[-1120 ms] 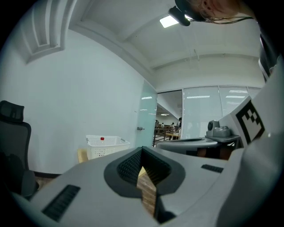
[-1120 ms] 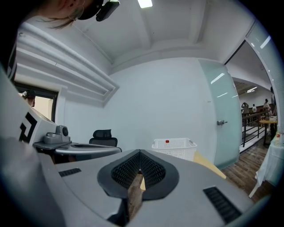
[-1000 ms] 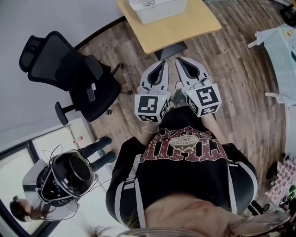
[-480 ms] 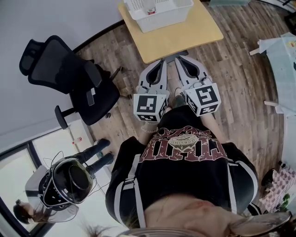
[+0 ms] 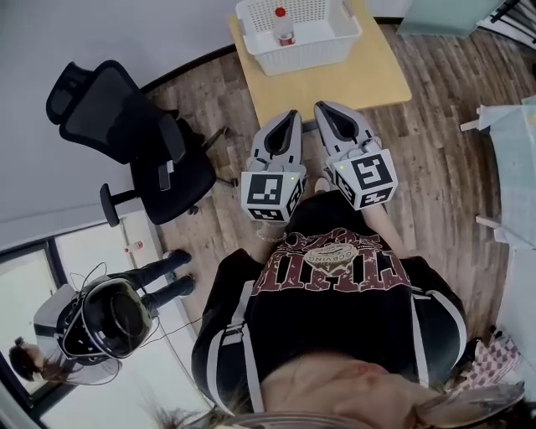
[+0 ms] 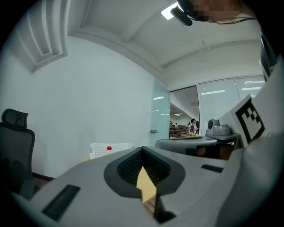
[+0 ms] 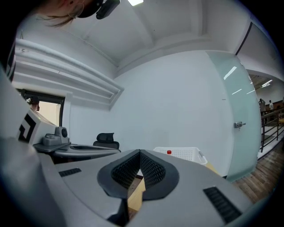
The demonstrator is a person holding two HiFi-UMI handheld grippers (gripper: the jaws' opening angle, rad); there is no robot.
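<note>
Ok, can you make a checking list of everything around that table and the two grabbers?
Surface: small wooden table, just ahead of both grippers.
Job's things: white basket on the table's far end, red-capped bottle inside it.
Clutter: black office chair left of the table.
Grippers: left gripper and right gripper side by side, jaws together, nothing between them.
Cables: thin wires by a round black device, low left.
Surroundings: wood floor, white wall, glass door.
</note>
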